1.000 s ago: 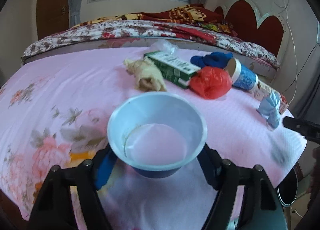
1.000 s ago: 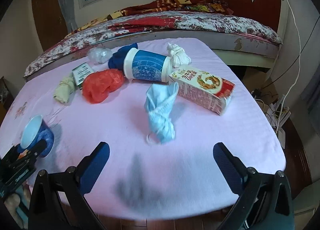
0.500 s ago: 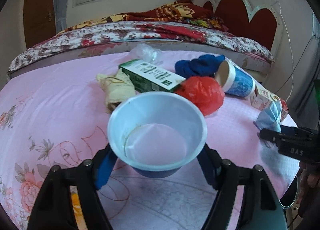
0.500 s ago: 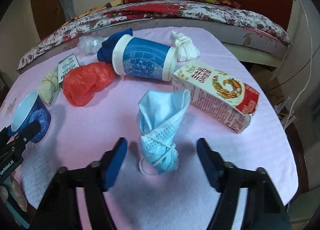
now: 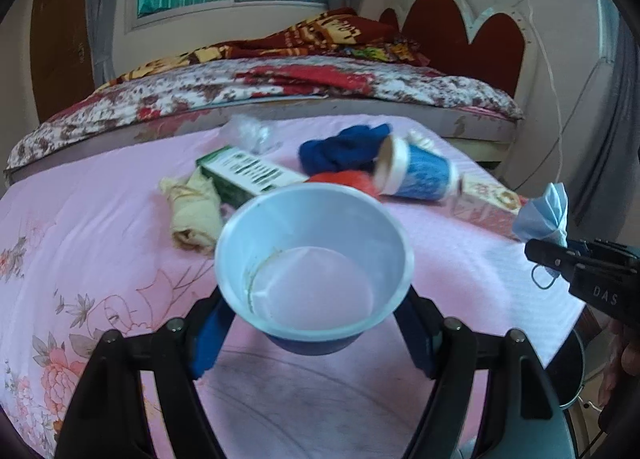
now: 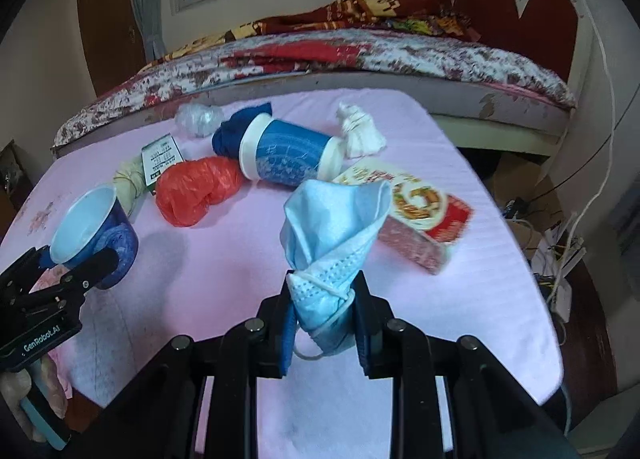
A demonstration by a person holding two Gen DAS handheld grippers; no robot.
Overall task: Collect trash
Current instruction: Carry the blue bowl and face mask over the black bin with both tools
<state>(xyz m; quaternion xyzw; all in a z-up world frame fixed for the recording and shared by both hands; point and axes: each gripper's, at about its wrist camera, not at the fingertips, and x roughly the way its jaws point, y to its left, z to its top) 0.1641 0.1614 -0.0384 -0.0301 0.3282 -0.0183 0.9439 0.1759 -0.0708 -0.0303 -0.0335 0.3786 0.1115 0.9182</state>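
Your right gripper [image 6: 322, 323]: jaws just closed in, now pinching bunched blue face mask [image 6: 334, 235] at its lower end, mask lifted clear of pink tablecloth [image 6: 224, 271]. Your left gripper [image 5: 314, 323]: pads clamped on sides of blue paper cup [image 5: 316, 259], mouth facing camera. Beyond on cloth: red plastic bag [image 6: 196, 189], lying blue canister [image 6: 290, 155], snack box [image 6: 424, 215] just right of it, green carton [image 5: 252, 175], beige wad [image 5: 194, 211], white wad [image 6: 360, 133].
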